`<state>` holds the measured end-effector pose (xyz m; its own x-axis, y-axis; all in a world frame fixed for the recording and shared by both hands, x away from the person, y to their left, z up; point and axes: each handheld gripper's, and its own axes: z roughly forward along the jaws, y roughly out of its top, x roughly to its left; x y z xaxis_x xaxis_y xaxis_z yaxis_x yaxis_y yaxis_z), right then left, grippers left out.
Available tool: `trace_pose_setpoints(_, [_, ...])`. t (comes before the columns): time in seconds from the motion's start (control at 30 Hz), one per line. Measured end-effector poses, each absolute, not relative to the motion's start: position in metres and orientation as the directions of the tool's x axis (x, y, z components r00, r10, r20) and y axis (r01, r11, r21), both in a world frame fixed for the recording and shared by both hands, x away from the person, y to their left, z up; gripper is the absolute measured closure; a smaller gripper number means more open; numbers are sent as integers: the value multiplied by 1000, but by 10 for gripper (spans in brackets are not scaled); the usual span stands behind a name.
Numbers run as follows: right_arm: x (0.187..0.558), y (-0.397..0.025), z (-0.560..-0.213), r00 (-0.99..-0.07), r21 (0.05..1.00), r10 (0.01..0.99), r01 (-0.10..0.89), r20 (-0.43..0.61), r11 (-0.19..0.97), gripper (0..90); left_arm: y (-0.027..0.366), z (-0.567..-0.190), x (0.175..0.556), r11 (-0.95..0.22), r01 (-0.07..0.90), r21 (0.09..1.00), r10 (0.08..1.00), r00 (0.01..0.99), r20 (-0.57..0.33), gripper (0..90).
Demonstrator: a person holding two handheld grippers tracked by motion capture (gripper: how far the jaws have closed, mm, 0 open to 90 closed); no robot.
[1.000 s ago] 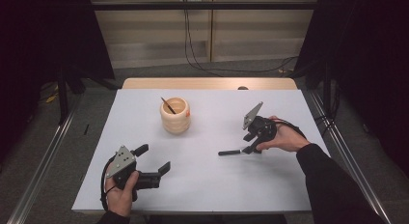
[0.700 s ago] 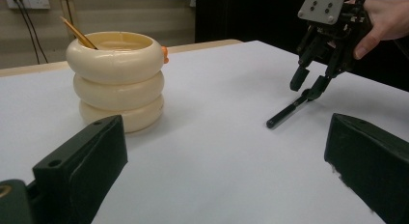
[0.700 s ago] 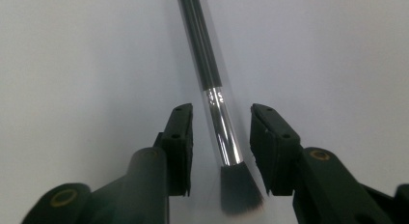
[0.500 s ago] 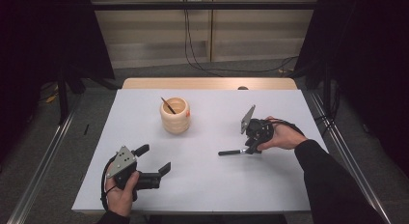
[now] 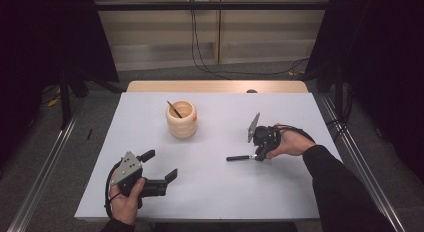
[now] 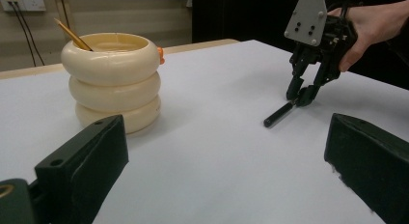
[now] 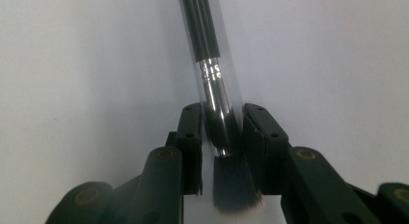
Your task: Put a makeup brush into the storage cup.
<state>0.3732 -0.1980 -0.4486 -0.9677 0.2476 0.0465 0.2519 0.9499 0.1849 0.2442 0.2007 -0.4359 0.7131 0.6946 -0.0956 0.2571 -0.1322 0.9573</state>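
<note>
High view: brush [image 5: 239,157] lies mid-table [image 5: 300,192], open surface around.

One makeup brush [image 5: 244,157] on white table [image 5: 280,192] — one cream ringed holder [image 5: 182,120], one pencil [image 5: 174,109] inside. Two grippers — left gripper [image 5: 159,167], right gripper [image 5: 260,154] — one per hand.
</note>
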Motion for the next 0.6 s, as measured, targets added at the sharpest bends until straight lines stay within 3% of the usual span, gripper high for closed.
trace_pose_setpoints(0.33, [374,-195,-449,-956,177,290,293,39,940,776,200,-436,244,-140,250,958,689,719,-86,15])
trace_pose_setpoints(0.6, [374,-197,-449,-950,189,310,311,37,931,779,200,-436,244,-136,252,958,690,718,-91,15])
